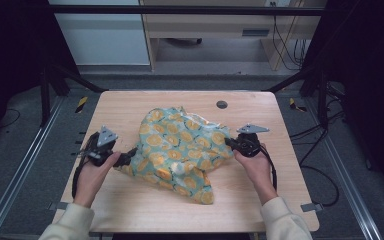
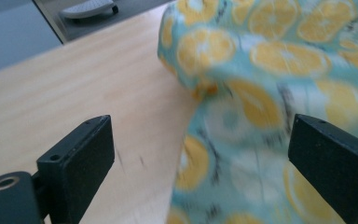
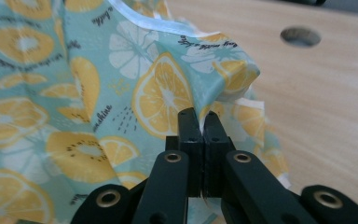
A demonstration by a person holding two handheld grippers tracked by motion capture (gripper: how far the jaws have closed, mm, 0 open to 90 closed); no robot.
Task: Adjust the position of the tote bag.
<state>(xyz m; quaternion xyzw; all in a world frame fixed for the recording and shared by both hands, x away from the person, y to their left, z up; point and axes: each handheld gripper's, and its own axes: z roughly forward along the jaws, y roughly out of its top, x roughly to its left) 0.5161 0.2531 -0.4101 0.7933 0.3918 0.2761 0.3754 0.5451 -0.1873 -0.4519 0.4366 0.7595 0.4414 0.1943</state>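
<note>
A light wooden table (image 1: pixel 130 200) carries a crumpled teal cloth (image 1: pixel 180 147) printed with orange slices, bunched at the table's middle, just on the near side of a round grommet hole (image 1: pixel 222 104). At the cloth's right edge, the right gripper (image 3: pixel 199 122) is clamped on a fold of fabric. At its left edge, the left gripper (image 2: pixel 200 149) has its jaws spread wide, the cloth's edge between them.
</note>
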